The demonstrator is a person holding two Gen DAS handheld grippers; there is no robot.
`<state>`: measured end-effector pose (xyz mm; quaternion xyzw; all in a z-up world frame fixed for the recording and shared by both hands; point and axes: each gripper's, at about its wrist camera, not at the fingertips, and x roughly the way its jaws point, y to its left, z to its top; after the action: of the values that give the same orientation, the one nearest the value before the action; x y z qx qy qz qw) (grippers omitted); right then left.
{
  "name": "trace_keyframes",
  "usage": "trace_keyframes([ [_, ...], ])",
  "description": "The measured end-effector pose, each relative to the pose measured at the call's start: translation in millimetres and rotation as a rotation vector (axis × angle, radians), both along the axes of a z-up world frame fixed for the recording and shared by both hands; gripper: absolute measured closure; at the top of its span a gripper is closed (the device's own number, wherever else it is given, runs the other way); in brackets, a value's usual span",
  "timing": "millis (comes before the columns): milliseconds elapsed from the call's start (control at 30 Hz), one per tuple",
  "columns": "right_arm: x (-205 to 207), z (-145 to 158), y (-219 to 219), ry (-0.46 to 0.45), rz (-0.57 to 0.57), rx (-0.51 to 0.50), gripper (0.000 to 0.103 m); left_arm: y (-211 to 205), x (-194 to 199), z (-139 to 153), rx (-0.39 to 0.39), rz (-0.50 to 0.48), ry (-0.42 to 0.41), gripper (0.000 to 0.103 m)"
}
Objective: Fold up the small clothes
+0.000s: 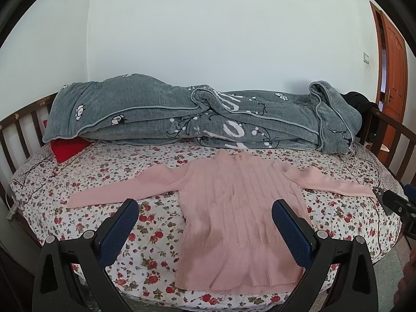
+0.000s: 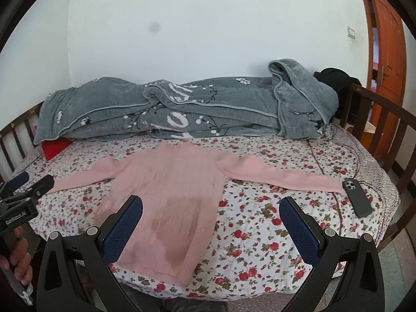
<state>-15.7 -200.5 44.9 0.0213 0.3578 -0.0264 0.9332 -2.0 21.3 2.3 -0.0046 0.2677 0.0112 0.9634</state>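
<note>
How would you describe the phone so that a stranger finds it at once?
Start at the bed with its floral sheet, where a pink sweater lies spread flat. Follow the sweater's right-hand sleeve to its cuff. The phone lies just beyond, the only dark, hard, flat thing on the sheet.

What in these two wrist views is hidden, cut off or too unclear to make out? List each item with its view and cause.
- Red item, left wrist view: mostly under the grey quilt.
- Black item, right wrist view: partly behind the quilt, unidentifiable.
- Phone, left wrist view: partly covered by the right gripper.
- Pink sweater hem, right wrist view: partly behind a finger.
</note>
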Motion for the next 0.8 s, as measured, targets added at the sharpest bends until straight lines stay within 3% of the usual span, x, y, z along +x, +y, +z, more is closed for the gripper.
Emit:
trace_keyframes([
  [233, 5.2, -19.3, 0.9, -0.018, 0.009, -0.036, 0.0, 9.8, 15.6, -24.6, -0.016, 0.005, 0.027, 0.0],
  [467, 24.9, -61.3, 3.8, 0.003, 0.043, 0.009, 0.0, 38.4, 46.8, -77.3, -0.079, 0.004, 0.108, 0.0],
  [567, 36.4, -87.4, 5.5, 0.026, 0.053, 0.042, 0.0, 61.6, 64.5, -103.9, -0.108, 0.024, 0.14, 0.001],
  [667, 47.1, -108.1, 10.1, 0.056, 0.058, 0.045, 0.0, 96.6, 82.9, -130.2, -0.168, 0.05, 0.181, 0.013],
  [800, 61.8, -125.9, 15.4, 0.082, 0.039, 0.012, 0.001, 143.1, 98.4, -146.1, -0.233, 0.086, 0.191, 0.014],
])
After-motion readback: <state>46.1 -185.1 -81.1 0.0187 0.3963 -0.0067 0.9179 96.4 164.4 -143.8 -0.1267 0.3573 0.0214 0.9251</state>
